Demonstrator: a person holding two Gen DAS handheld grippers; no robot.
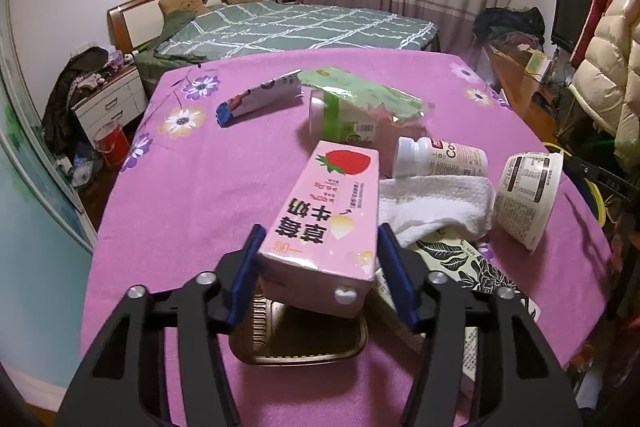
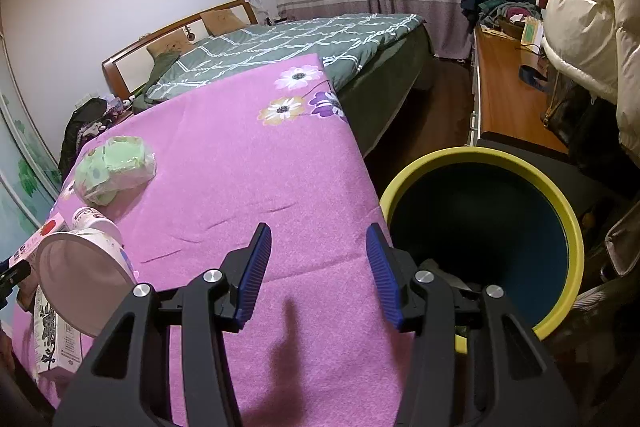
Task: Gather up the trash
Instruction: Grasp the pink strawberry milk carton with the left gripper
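Over foil tray (image 1: 296, 343) | left gripper (image 1: 318, 259) clamps strawberry milk carton (image 1: 324, 215) | right gripper (image 2: 318, 267) spread, empty | next: carry to bin (image 2: 480, 227)

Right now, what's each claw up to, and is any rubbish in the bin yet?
Left gripper shut on pink milk carton, lifted above foil tray. Right gripper open, empty. Bin beside table; contents unclear. Path looks unobstructed.
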